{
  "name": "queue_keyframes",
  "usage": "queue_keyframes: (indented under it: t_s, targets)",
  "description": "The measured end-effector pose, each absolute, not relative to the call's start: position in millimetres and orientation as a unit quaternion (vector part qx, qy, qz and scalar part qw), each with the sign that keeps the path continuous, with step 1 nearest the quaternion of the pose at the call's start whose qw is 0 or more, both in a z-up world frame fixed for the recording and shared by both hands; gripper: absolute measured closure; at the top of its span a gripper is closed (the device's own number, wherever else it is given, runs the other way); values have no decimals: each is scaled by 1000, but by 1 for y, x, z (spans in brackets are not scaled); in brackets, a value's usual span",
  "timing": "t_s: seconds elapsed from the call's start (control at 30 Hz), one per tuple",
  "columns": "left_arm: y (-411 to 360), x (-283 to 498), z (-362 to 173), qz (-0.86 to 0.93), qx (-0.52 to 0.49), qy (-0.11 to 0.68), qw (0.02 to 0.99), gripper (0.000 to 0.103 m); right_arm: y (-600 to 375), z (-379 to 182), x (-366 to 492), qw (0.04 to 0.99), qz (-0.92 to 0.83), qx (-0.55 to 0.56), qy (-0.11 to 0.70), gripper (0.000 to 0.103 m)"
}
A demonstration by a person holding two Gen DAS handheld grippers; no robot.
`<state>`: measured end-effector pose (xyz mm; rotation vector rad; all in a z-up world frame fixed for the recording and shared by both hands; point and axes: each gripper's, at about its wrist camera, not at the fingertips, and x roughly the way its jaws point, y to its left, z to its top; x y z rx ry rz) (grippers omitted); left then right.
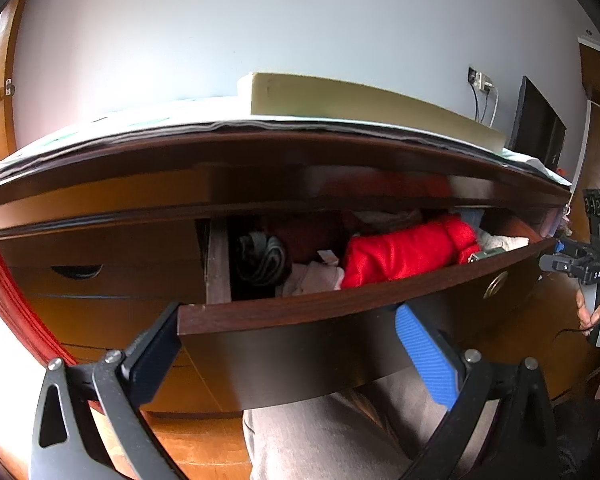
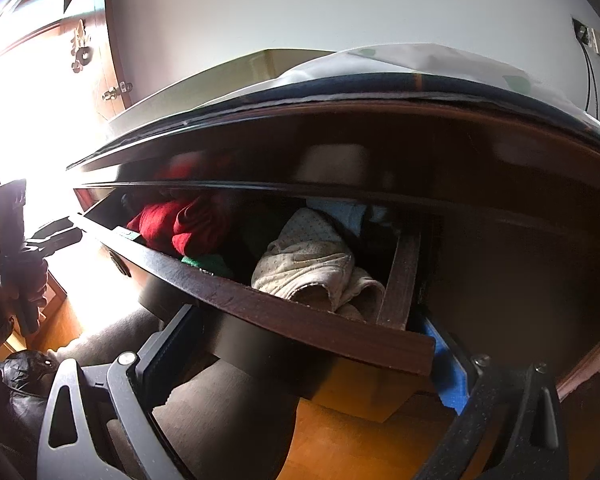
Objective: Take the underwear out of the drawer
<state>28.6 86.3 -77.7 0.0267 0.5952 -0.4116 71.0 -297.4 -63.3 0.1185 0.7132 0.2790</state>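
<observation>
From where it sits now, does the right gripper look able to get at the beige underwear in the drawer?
Probably yes. The right gripper is open, just below the drawer front. The beige underwear lies uncovered at the near edge, with an open gap beneath the dresser top. It must rise over the front first.

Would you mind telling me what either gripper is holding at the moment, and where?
Nothing: the left gripper and right gripper are open, below the drawer.

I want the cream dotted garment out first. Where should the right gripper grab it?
Grip the raised rolled fold of the cream garment, coming from above over the drawer front. It bulges above the rim by the drawer's right end, nearest the open right gripper, which sits below the front.
</observation>
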Motion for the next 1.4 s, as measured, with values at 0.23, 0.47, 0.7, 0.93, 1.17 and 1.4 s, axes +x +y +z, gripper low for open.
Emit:
queue_keyframes:
  t_s: [0.23, 0.47, 0.7, 0.93, 1.17, 1.4]
  targets:
    - [84, 14, -76, -201, 14, 294, 934, 0, -300, -55, 64, 922, 139, 55, 357, 1]
    - [82, 11, -74, -203, 12, 299, 932, 0, -308, -50, 60, 918, 144, 60, 363, 1]
    - [91, 2, -79, -206, 10, 297, 932, 0, -311, -50, 61, 915, 149, 62, 369, 1]
    - [94, -8, -80, -208, 12, 297, 932, 0, -308, -51, 63, 913, 152, 63, 374, 1]
    - [100, -14, -79, -211, 11, 299, 931, 0, -308, -51, 65, 910, 153, 66, 379, 1]
    - [102, -11, -80, -212, 12, 298, 931, 0, -307, -53, 69, 910, 154, 66, 380, 1]
